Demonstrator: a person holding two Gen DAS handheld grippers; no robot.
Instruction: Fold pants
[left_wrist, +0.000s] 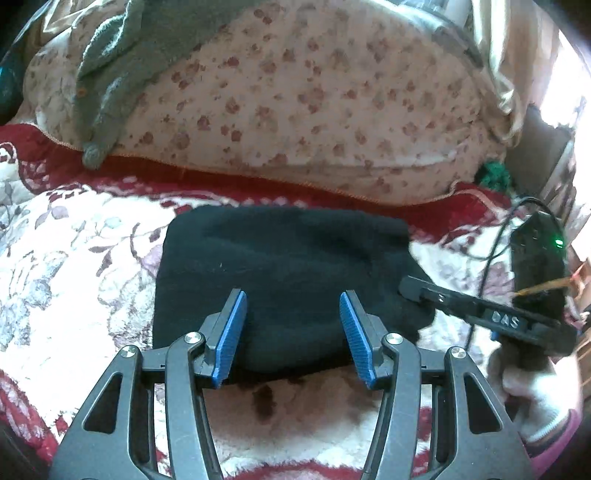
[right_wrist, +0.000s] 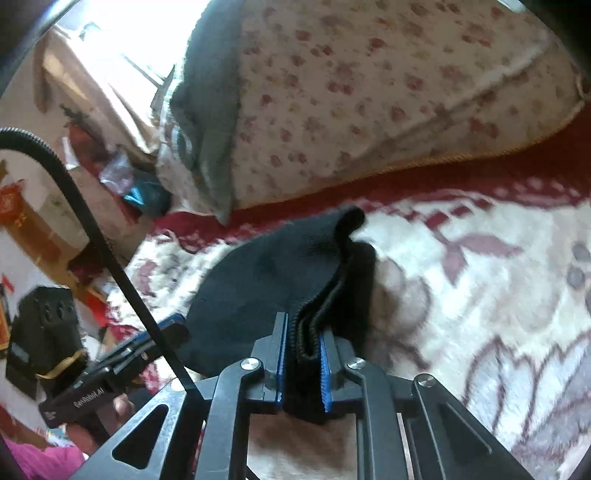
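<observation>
Already folded into a compact dark bundle, the black pants (left_wrist: 280, 273) lie on a red-and-cream floral blanket (left_wrist: 74, 258), at the centre of the left wrist view. In the right wrist view the pants (right_wrist: 273, 273) show a stack of layered edges running from the centre toward 6 o'clock.

The right gripper (right_wrist: 303, 363) is clenched on those stacked edges, its blue pads (right_wrist: 325, 373) pressing the layers from both sides. From the left wrist view the same gripper (left_wrist: 410, 290) reaches in from 3 o'clock and meets the bundle's right edge.

The left gripper (left_wrist: 293, 334) hovers over the near edge of the pants with its jaws spread wide; its blue pads (left_wrist: 231, 336) grasp nothing. In the right wrist view it (right_wrist: 162, 334) sits at 8 o'clock, just beside the bundle.

Beyond the pants, toward 12 o'clock, a flower-print pillow (left_wrist: 314, 96) rests on the blanket, with a grey-green knitted garment (left_wrist: 110, 74) draped over it toward 11 o'clock. A black box with a green light (left_wrist: 539, 254) and a black cable (left_wrist: 491, 251) sit at 3 o'clock.
</observation>
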